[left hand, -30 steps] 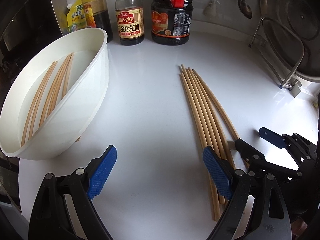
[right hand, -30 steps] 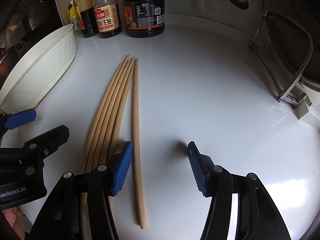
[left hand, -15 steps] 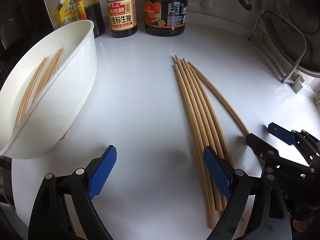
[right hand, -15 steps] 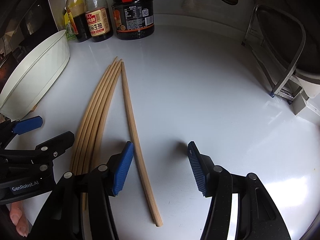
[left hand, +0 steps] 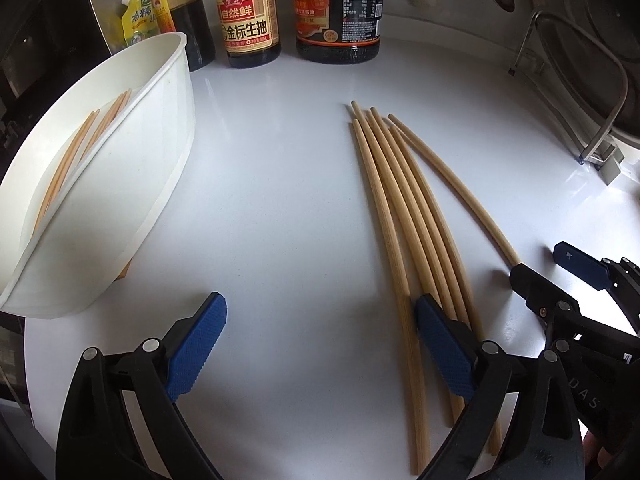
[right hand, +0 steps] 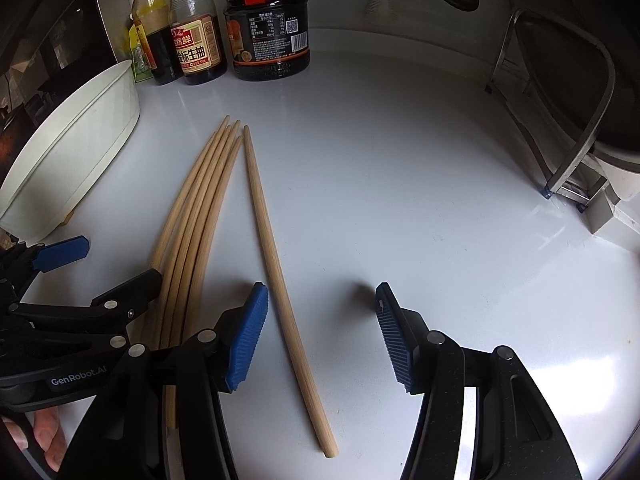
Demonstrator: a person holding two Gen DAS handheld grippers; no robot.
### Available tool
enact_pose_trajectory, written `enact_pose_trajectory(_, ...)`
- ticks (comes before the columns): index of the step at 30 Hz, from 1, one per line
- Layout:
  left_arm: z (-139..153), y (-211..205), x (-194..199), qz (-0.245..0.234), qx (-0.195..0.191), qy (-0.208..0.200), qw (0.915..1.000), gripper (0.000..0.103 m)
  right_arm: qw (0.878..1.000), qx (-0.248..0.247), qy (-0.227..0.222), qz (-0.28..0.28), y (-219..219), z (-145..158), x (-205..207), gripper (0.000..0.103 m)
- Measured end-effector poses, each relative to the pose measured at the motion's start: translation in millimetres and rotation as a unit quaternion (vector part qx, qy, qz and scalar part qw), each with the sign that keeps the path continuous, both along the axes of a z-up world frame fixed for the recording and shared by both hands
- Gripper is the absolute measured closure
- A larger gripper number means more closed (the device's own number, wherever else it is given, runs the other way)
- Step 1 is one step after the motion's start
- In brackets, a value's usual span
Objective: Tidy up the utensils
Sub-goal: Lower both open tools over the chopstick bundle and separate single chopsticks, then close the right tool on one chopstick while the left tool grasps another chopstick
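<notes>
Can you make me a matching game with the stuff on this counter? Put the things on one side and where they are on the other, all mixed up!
Things:
1. white bowl
2. lone chopstick
3. sauce bottles
4. metal rack

Places:
A. between the right gripper's open jaws
B. far right of the counter
C. left edge, with chopsticks inside
D. in a row at the back wall

Pairs: 1-C, 2-A, 3-D, 4-B
</notes>
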State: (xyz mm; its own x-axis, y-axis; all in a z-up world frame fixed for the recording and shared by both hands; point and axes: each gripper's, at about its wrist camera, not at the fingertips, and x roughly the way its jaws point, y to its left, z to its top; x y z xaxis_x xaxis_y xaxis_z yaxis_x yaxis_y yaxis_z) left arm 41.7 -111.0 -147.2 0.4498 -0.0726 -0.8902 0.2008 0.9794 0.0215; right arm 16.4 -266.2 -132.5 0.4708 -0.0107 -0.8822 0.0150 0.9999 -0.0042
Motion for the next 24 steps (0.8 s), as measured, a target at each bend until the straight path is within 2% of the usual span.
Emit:
enact_pose_trajectory(7,0.7,10.2,1.9,0.017,0.008,-0.008,0.9998,0.012,1.0,-0.006,-0.004,0.021,6.9,-1.5,8.4,0.049)
enact_pose_trajectory(10,3.7,7.0,2.8,0.007,0.007,-0.013,0.9999,0.028,0.999,-0.007,-0.006,0.038,12.4,-2.1,13.2,0.052)
enact_pose_trajectory(12,5.4,2.4,3.0,-0.004,0.006,-0.013,0.9999,0.042,0.998,-0.009,-0.009,0.056,18.3,-1.4,14.9,0.065)
enact_pose_trajectory(13,6.3,0.4,2.5,-0.011,0.003,-0.013,0.9999,0.047,0.998,-0.011,-0.008,0.066,21.7,-1.0,16.2,0.075)
enact_pose_trajectory(14,7.1,-1.7,1.9,-0.018,0.002,-0.013,0.9998,0.056,0.997,-0.012,-0.006,0.075,25.4,-0.8,17.0,0.086)
enact_pose_trajectory(15,7.9,-3.9,1.2,-0.024,0.001,-0.013,0.9996,0.067,0.997,-0.016,-0.005,0.081,29.2,-0.6,17.0,0.09)
enact_pose_trajectory(16,8.4,-5.8,0.1,-0.029,0.002,-0.013,0.9995,0.073,0.996,-0.022,-0.004,0.086,32.5,-0.8,16.6,0.096)
enact_pose_trajectory(18,8.5,-9.2,-0.5,-0.039,0.004,-0.01,0.9992,0.096,0.996,-0.025,-0.004,0.088,34.6,-1.0,16.2,0.096)
enact_pose_trajectory(20,8.2,-9.8,-1.5,-0.041,0.007,-0.007,0.9991,0.096,0.996,-0.014,-0.002,0.083,31.9,-0.9,14.9,0.096)
enact_pose_trajectory(24,9.2,-3.7,-4.4,-0.04,-0.014,0.013,0.999,0.096,0.998,0.01,0.002,0.057,22.7,-0.4,11.1,0.097)
